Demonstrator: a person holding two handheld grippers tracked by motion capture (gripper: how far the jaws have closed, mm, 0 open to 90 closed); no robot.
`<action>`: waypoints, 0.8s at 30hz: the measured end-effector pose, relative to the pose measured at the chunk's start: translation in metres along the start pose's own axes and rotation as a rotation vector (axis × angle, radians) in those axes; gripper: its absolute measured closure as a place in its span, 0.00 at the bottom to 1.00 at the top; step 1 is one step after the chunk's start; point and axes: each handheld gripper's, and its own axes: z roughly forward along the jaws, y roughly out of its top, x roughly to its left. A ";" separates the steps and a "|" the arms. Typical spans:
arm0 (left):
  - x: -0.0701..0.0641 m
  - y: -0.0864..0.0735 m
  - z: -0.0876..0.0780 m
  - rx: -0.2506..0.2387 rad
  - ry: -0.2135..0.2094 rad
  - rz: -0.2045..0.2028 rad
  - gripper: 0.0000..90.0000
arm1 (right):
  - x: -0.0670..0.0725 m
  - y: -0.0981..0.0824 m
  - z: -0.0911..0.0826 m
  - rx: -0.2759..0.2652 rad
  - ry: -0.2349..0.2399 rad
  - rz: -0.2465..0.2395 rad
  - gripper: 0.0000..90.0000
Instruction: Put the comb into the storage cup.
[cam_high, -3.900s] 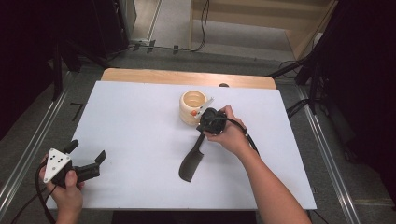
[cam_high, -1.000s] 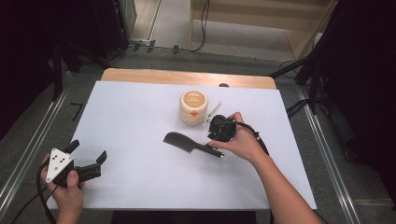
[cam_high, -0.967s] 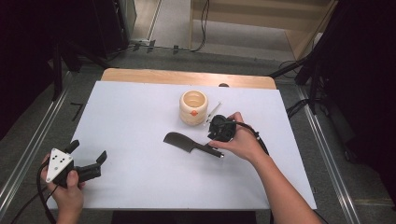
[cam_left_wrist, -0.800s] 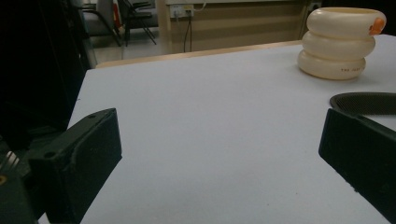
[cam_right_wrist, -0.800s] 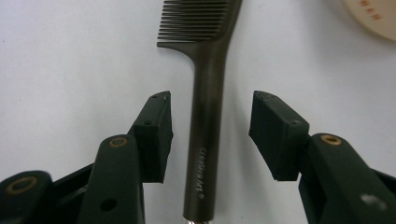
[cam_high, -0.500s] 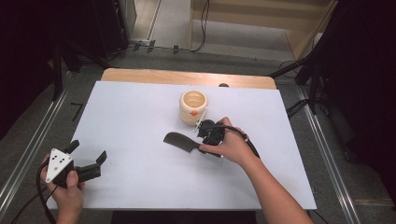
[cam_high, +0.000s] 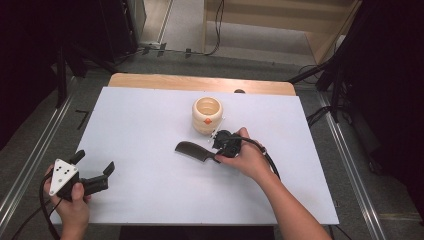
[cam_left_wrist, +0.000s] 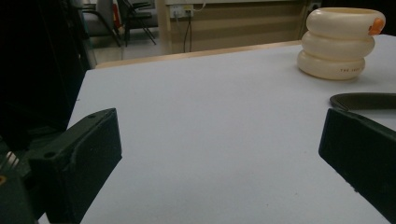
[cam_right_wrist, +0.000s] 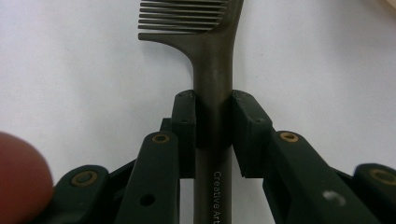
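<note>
Matt dark plastic comb (cam_right_wrist: 212, 70), glossy cream ringed cup (cam_high: 207, 115), smooth white table (cam_high: 150, 130).

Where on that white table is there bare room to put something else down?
The broad left half of the white table top is bare, bordered by the cream ringed cup, the dark plastic comb and the left tool at the near corner. The far right strip and near middle are free too. It is crowded around the right tool, closing on the comb's handle.
</note>
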 end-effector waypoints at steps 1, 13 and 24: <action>0.000 0.000 0.000 0.000 0.000 -0.002 0.00 | 0.000 -0.001 -0.001 -0.003 0.001 0.004 0.79; 0.001 0.000 0.000 0.002 0.005 -0.009 0.00 | 0.000 -0.017 -0.010 -0.124 0.014 0.038 0.79; -0.003 0.000 0.001 0.010 0.015 0.015 0.00 | 0.001 -0.034 -0.020 -0.265 0.001 0.064 0.79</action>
